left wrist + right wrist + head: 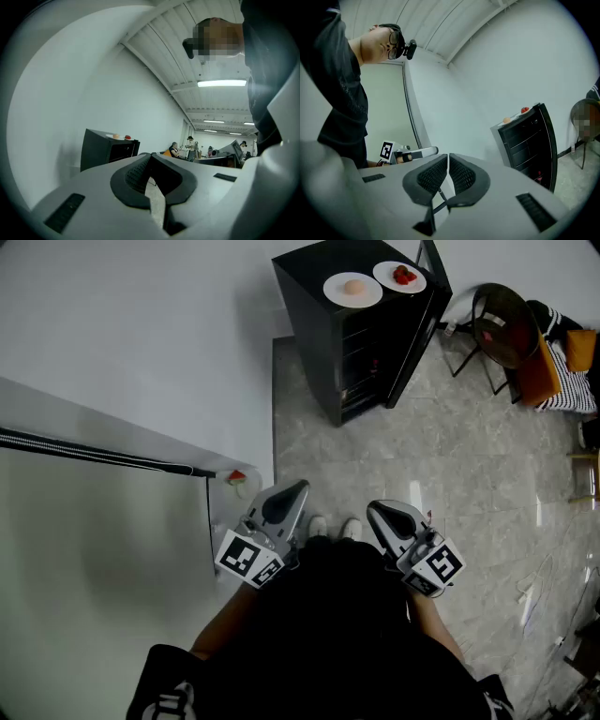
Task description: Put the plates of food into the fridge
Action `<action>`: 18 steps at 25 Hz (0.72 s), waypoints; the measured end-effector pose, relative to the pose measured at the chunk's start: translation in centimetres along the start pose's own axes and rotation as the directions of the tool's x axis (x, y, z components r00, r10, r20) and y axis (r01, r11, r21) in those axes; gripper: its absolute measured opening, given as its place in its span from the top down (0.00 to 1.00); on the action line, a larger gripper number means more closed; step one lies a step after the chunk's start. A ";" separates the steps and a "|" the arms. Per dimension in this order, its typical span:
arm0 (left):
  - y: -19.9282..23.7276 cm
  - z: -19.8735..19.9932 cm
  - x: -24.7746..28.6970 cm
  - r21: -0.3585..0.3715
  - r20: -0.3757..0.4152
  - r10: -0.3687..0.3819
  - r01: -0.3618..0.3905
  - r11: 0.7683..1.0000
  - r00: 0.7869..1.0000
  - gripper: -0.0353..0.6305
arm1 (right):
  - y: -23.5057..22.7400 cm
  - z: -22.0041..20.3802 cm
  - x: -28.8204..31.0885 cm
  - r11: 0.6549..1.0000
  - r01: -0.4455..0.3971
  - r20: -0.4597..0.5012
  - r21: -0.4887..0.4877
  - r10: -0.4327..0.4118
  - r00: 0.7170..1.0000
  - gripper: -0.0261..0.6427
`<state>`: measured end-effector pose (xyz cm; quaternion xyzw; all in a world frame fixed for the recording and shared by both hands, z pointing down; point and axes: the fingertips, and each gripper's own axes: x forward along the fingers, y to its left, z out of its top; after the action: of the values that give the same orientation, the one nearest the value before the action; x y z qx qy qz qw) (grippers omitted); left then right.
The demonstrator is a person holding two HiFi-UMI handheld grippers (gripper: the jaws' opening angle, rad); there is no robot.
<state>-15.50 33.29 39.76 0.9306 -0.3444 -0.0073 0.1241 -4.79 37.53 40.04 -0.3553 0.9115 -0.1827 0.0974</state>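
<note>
Grey floor [450, 456]: fridge [347, 362] upright, plates [336, 289] atop; left hand-held gripper [300, 487], right hand-held gripper [373, 508] closed.

A shared open-plan office or lab hall is indicated by ceiling strip lights [221, 83], people [175, 150] seated at desks with monitors [236, 151], a polished stone-tile floor [469, 465] and a black fridge [361, 329] set against bare white walls [141, 324]

Plate food: the pale piece [353, 287] and red piece [404, 276] at 12 o'clock are showing too small to name.
Fridge [319, 343] shelves: lying in darkness.
Striped cloth [567, 381]: running off the edge at 2 o'clock.
Red speck [236, 476]: sitting too small to identify at 9 o'clock.
</note>
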 end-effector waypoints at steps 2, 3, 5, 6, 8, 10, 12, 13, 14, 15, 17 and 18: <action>-0.4 -0.2 0.6 0.017 -0.016 0.005 -0.005 1.000 1.000 0.91 | -0.4 0.2 -0.4 1.000 0.006 -0.006 -0.002 -0.006 1.000 0.91; -0.6 -0.2 0.9 0.024 -0.021 0.008 -0.008 1.000 1.000 0.91 | -0.6 0.2 -0.7 1.000 0.008 -0.015 -0.003 -0.008 1.000 0.91; -1.1 -0.2 1.6 0.035 -0.023 0.013 -0.012 0.999 1.000 0.91 | -0.9 0.5 -1.1 1.000 0.002 -0.023 -0.011 -0.002 1.000 0.91; -1.4 -0.1 1.8 0.040 -0.024 0.014 -0.013 0.999 1.000 0.91 | -1.0 0.7 -1.4 1.000 -0.005 -0.017 -0.019 0.004 1.000 0.91; -2.1 -0.2 2.2 0.048 -0.030 0.020 -0.018 0.999 0.999 0.91 | -1.3 1.1 -1.9 0.999 -0.017 0.012 -0.038 0.017 1.000 0.91; -2.7 -0.7 2.4 0.054 -0.037 0.031 -0.029 0.998 0.999 0.91 | -1.8 1.4 -2.5 0.999 -0.027 0.042 -0.029 0.028 0.999 0.91; -3.1 -1.1 2.5 0.059 -0.039 0.046 -0.043 0.997 0.998 0.91 | -2.6 1.2 -3.0 0.999 -0.032 0.049 -0.011 0.032 0.998 0.91; -3.2 -1.3 2.4 0.060 -0.038 0.055 -0.053 0.997 0.998 0.91 | -2.9 1.2 -3.3 0.999 -0.038 0.056 -0.002 0.038 0.998 0.91; -3.3 -1.5 2.3 0.060 -0.038 0.065 -0.063 0.996 0.997 0.91 | -3.2 1.1 -3.7 0.999 -0.047 0.064 0.008 0.046 0.997 0.91; -3.4 -1.6 2.2 0.058 -0.037 0.075 -0.073 0.996 0.996 0.91 | -3.5 1.1 -4.0 0.998 -0.053 0.068 0.017 0.052 0.996 0.91; -3.4 -1.9 2.1 0.052 -0.038 0.091 -0.089 0.995 0.995 0.91 | -4.0 0.6 -4.6 0.999 -0.048 0.052 0.023 0.047 0.998 0.91; -3.5 -1.9 2.1 0.051 -0.038 0.095 -0.093 0.994 0.995 0.91 | -4.3 0.2 -4.8 0.999 -0.041 0.037 0.020 0.040 0.998 0.91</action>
<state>-11.49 34.93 40.89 0.9160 -0.3855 0.0256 0.1085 1.45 37.82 41.79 -0.3389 0.9147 -0.1835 0.1217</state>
